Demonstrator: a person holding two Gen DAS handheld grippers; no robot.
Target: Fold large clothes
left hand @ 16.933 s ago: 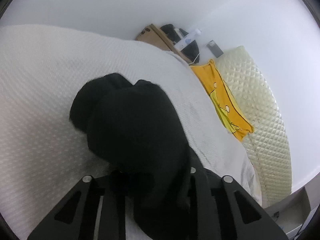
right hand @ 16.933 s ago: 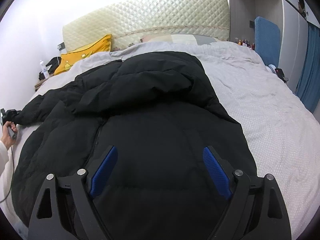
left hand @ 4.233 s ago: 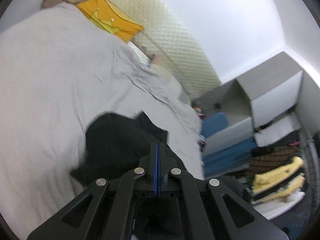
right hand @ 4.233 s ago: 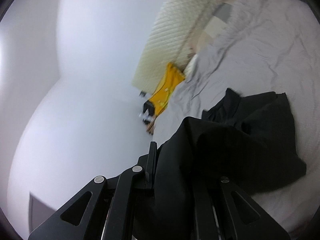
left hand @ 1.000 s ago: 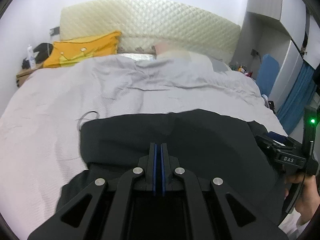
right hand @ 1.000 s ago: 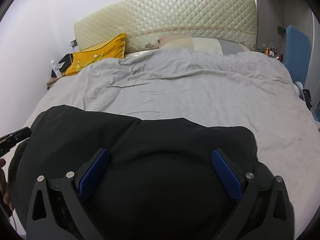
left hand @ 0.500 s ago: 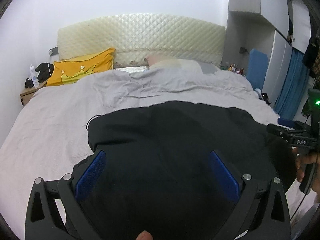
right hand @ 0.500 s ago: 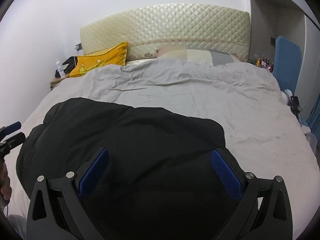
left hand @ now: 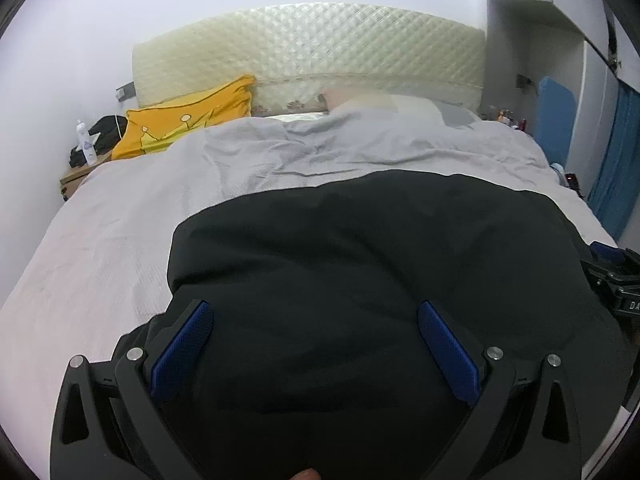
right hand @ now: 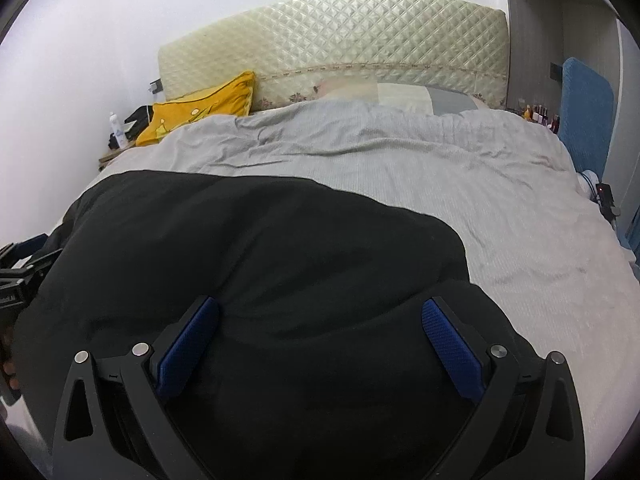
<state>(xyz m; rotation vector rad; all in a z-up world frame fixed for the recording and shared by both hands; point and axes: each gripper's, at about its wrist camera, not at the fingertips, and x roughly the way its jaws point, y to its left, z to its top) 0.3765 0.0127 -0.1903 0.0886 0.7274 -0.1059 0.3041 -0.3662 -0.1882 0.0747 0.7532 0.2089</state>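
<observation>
A large black puffy jacket point(left hand: 360, 272) lies folded into a thick bundle on the near part of the grey bed point(left hand: 120, 240). My left gripper point(left hand: 316, 316) hovers over its left half, jaws wide open, blue pads clear of the fabric. The same jacket point(right hand: 260, 264) fills the right wrist view, where my right gripper point(right hand: 320, 312) stands open above its right half. Each gripper shows at the edge of the other's view: the right one point(left hand: 612, 280) at the far right, the left one point(right hand: 20, 264) at the far left.
A yellow cushion point(left hand: 188, 120) and a quilted cream headboard point(left hand: 312, 48) stand at the head of the bed. A wooden nightstand point(left hand: 76, 178) with a bottle point(left hand: 86, 142) is on the left. Blue furniture point(right hand: 584, 100) stands on the right.
My left gripper went from shut to wide open, letting go of the jacket. Both grippers have drawn back and sunk a little, so the jacket fills more of each view.
</observation>
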